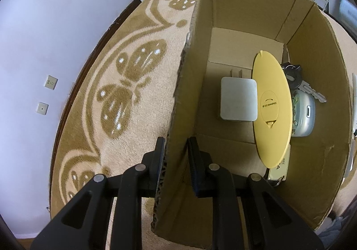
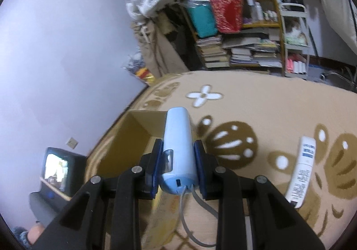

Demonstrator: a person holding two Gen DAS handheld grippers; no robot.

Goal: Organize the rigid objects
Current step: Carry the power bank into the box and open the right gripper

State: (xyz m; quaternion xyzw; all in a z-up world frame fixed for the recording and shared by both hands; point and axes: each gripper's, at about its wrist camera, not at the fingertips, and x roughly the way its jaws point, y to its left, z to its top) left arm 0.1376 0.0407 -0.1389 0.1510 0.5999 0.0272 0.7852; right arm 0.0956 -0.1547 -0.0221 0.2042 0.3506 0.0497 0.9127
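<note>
Left gripper (image 1: pixel 175 156) is clamped on the near wall of the cardboard box (image 1: pixel 321 116), one pad outside, one inside, most likely to keep that light carton from sliding on the butterfly-patterned rug (image 1: pixel 125 85) while things go in. Down on the box floor sit a grey plug adapter (image 1: pixel 237 99) at centre, a yellow disc-shaped lid (image 1: pixel 272 111) leaning just at its 3 o'clock, then a bunch of keys (image 1: pixel 301 80) and a small silver case (image 1: pixel 304 114) tucked behind the lid; a tag (image 1: pixel 280 168) pokes out from under it at 6 o'clock. Over on the right wrist view, the right gripper (image 2: pixel 178 160) has its jaws squeezed on a pale blue cylindrical device (image 2: pixel 178 149), held lengthwise along the fingers with its grey cord (image 2: pixel 189 218) trailing down at 6 o'clock. The box's open mouth (image 2: pixel 133 136) lies at its 9 o'clock, so this one looks bound for it. A white tube (image 2: pixel 302 169) waits on the rug at 3 o'clock, well apart.
</note>
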